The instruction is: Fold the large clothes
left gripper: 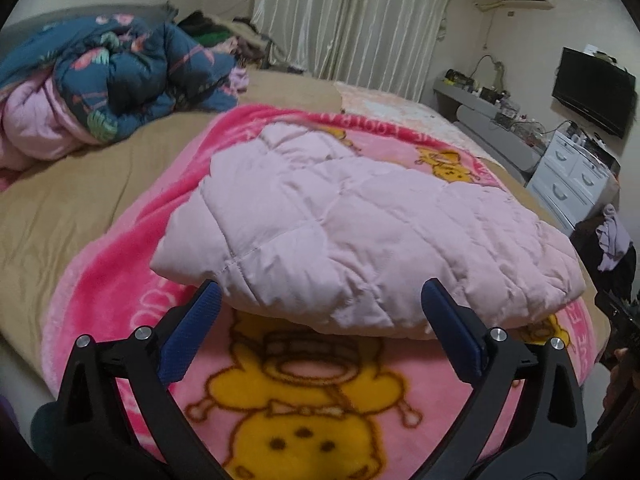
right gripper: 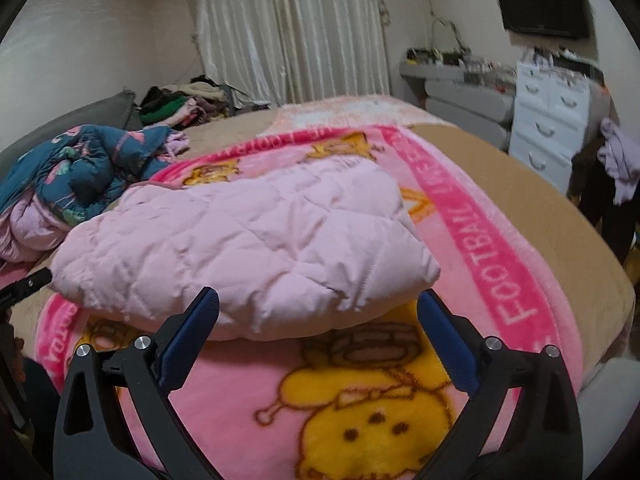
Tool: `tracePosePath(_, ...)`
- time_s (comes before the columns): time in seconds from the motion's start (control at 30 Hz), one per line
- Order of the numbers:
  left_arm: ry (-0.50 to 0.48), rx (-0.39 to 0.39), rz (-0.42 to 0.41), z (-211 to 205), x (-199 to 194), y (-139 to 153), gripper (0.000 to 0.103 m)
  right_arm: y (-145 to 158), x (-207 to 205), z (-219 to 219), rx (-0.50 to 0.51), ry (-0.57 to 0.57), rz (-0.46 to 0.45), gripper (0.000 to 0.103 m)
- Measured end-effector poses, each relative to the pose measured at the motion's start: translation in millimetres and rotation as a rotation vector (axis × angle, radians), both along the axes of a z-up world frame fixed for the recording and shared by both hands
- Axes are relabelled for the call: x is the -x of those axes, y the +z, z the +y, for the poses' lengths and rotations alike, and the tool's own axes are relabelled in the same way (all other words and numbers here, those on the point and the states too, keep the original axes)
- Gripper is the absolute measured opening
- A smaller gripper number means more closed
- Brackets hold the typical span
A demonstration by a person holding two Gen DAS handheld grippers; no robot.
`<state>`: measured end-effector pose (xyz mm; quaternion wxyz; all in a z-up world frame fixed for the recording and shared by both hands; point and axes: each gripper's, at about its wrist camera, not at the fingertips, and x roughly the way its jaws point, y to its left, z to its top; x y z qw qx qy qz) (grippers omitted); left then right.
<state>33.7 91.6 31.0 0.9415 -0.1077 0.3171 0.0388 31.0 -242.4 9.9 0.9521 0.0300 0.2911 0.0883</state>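
Both the left gripper (left gripper: 320, 300) and right gripper (right gripper: 318, 308) gape wide, empty, before the folded pale-pink quilted jacket (left gripper: 352, 228); to finish neatly, press its near edge flat.

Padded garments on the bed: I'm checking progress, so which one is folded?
The plain pale pink quilted coat, lying flat on the cartoon blanket; the dark blue floral one is a crumpled heap behind.

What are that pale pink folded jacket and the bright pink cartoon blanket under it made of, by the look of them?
The jacket looks like thin, smooth woven fabric, probably nylon or polyester, over soft padding: stitched lines divide it into puffy squares with fine wrinkles. The blanket looks like plush fleece: its surface is fuzzy and matte, and the printed figures have soft edges.
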Motion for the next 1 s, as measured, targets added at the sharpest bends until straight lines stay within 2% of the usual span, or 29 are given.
tracePosePath(0.33, -0.065, -0.028, -0.057, -24.7, 30.5, 10.2, 0.094, 18.2, 49.6, 30.7, 0.048, 0.084, -0.070, 0.099)
tracePosePath(0.57, -0.110, -0.020, -0.065, -42.9, 42.8, 1.4, 0.094, 7.8, 76.7, 50.8, 0.088, 0.100, -0.107, 0.099)
tracePosePath(0.77, -0.133, -0.024, -0.027, -53.0, 45.8, -17.1, 0.094, -13.5, 81.6, 59.6, 0.023, 0.123, -0.033, 0.099)
tracePosePath(0.9, -0.140, -0.043, -0.005, -61.9, 46.7, -27.7, 0.094, -22.4, 79.5, 68.9, 0.068, 0.146, -0.011, 0.099)
tracePosePath(1.0, -0.154, -0.037, 0.011, -64.9, 46.7, -33.8, 0.094, -24.8, 76.6, 69.7, 0.053, 0.153, 0.006, 0.099)
